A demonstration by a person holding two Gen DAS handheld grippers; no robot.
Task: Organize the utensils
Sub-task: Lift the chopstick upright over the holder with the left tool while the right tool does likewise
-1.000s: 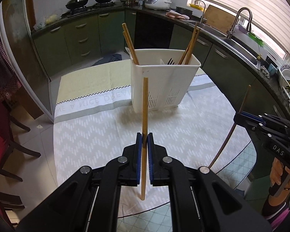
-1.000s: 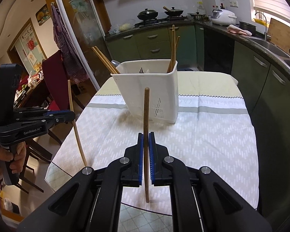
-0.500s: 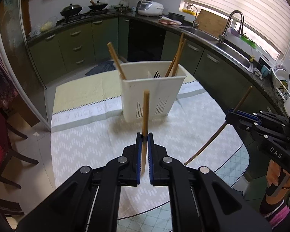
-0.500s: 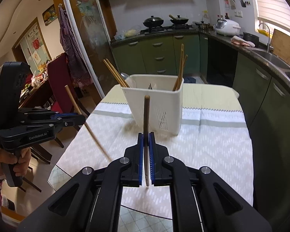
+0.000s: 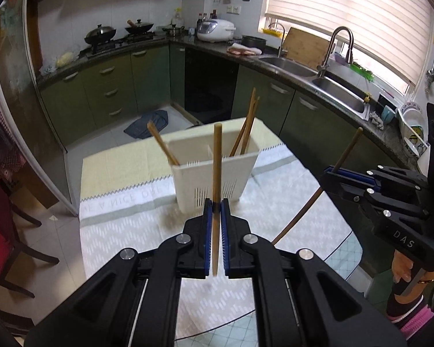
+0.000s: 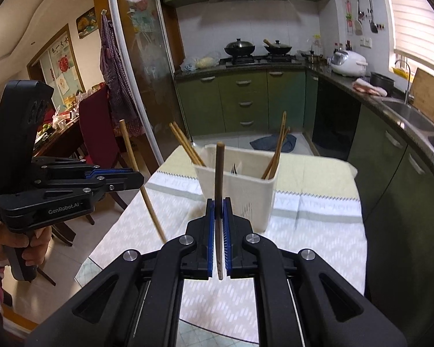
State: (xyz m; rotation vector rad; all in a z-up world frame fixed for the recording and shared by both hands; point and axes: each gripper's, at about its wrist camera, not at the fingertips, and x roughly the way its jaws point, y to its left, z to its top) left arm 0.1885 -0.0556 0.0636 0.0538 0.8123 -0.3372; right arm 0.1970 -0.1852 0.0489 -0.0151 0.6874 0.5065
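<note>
A white slotted utensil caddy stands on the table with several wooden chopsticks leaning in it. My left gripper is shut on a light wooden chopstick, held above the table before the caddy. My right gripper is shut on a darker wooden chopstick, also held in the air near the caddy. In each wrist view the held stick stands upright; seen from the other side each stick is tilted.
The table carries a white patterned cloth over glass, its rounded front edge near me. Red chairs stand at the left. Green cabinets, a stove and a sink counter line the back and right.
Both grippers have risen and tipped upward with their chopsticks. The caddy now sits lower and farther off in both views. The sticks lean more as seen from the opposite gripper.
</note>
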